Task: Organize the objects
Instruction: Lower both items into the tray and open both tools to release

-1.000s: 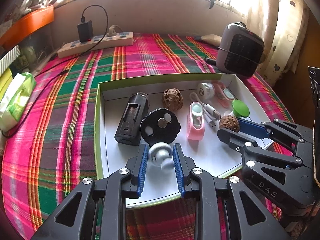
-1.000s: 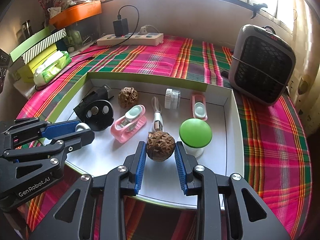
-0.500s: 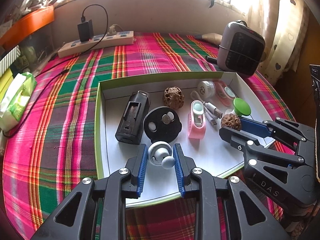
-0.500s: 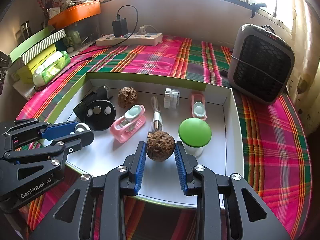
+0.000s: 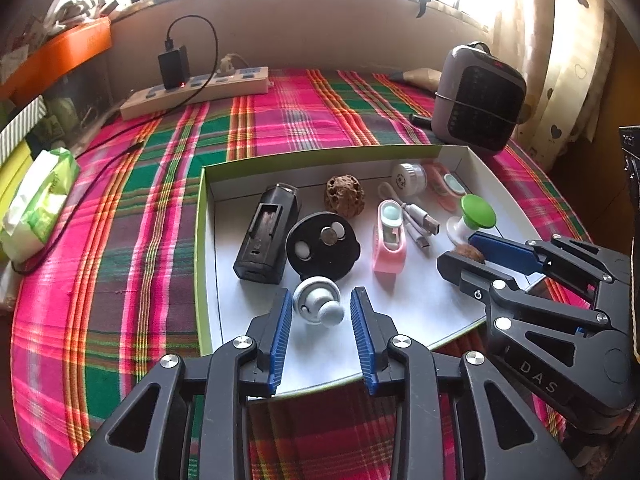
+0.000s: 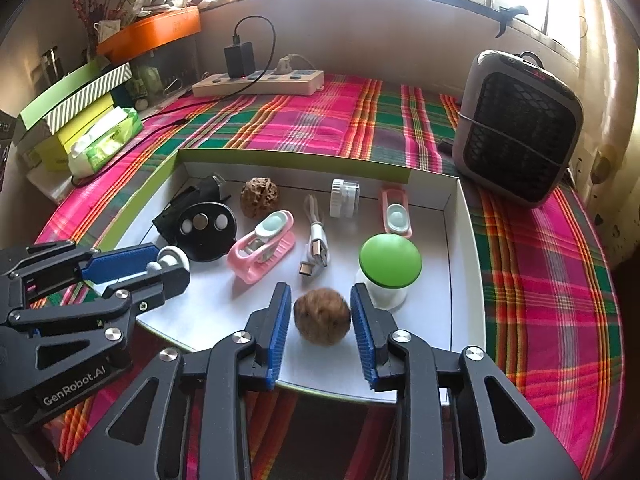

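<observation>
Both grippers are letting go inside the white tray [image 6: 464, 240]. The left gripper [image 5: 318, 312], jaws just widening, is clearing the grey knob [image 5: 318, 306] at the tray's 7 o'clock. The right gripper [image 6: 322, 316] is parting around the walnut [image 6: 322, 316] near 5 o'clock. Best to back out straight, avoiding the green-capped jar [image 6: 390, 268].

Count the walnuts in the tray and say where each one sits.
2. One walnut lies near the tray's front edge, between the right gripper's open jaws; the other walnut sits by the back wall. None seems hidden.
</observation>
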A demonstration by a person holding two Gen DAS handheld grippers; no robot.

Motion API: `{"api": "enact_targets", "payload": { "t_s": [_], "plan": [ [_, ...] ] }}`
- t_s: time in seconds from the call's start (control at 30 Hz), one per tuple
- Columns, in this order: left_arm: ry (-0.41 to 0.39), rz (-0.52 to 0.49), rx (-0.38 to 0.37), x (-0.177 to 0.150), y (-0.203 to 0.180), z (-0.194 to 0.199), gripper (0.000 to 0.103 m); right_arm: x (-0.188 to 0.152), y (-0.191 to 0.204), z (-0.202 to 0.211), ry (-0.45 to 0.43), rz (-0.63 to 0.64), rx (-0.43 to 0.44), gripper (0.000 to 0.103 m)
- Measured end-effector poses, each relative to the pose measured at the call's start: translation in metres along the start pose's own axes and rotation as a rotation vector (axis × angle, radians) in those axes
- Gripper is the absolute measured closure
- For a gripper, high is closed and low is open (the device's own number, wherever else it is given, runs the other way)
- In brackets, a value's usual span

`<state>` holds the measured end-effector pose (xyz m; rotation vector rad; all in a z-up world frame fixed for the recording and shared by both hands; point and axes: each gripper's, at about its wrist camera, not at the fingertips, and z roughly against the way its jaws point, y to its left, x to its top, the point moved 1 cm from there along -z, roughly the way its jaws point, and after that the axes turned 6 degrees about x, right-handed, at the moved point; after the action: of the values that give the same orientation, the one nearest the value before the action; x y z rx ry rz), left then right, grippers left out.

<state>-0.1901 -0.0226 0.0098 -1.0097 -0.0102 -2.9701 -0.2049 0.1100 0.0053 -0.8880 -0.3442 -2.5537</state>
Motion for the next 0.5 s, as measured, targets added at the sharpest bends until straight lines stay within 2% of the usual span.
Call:
{"api": "enact_targets", "payload": {
  "t_s": [0.23, 0.33, 0.5],
  "plan": [
    [-0.022, 0.005, 0.020, -0.003, -0.001, 0.011, 0.072, -0.001, 0.003, 0.013, -0.030, -0.007, -0.011, 0.065],
    [-0.033, 0.011, 0.019, -0.005, -0.001, 0.017, 0.071, -0.003, 0.004, 0.018, -0.042, -0.015, -0.012, 0.060],
    [-0.052, 0.027, 0.036, -0.010, 0.000, 0.028, 0.071, -0.008, 0.010, 0.029, -0.064, -0.015, -0.017, 0.060]
  ]
}}
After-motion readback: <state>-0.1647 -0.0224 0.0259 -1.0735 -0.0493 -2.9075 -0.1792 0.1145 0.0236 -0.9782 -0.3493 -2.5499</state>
